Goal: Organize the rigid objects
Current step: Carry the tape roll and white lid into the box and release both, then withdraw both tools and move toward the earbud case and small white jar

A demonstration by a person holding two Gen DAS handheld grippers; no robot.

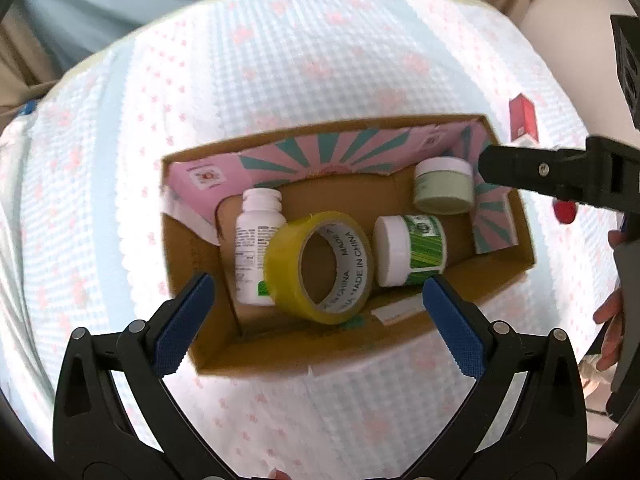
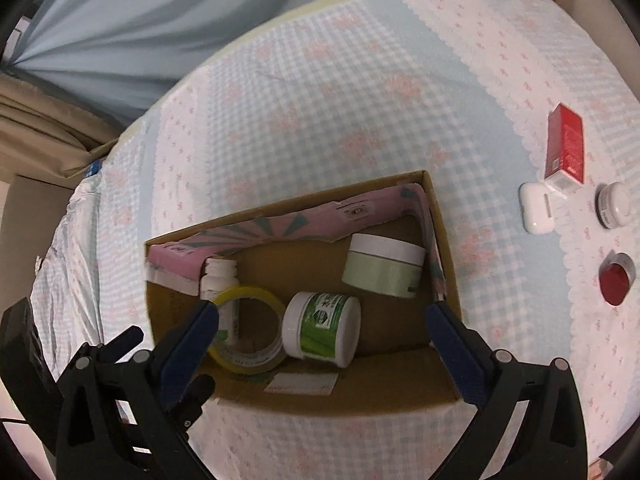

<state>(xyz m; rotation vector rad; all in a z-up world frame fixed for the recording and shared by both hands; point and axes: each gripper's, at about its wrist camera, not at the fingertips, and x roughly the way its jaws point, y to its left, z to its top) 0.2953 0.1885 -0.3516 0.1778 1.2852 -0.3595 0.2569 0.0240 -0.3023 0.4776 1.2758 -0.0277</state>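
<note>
My left view is bright, the bedspread (image 1: 320, 60) nearly washed out white; my right view is dimmer and cooler. Both bend strongly at black rounded edges, slightly blurred, and the box (image 2: 440, 240) floor lies shaded.

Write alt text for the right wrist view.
The open, empty right gripper hovers over a cardboard box holding a tape roll, white bottle and two jars on a patterned cloth. A red box, white case and two small jars lie outside, right.

Checked bedspread (image 2: 320, 92) with pink flowers; blue curtain (image 2: 120, 12) behind; beige bedding (image 2: 36, 120) beside.
</note>
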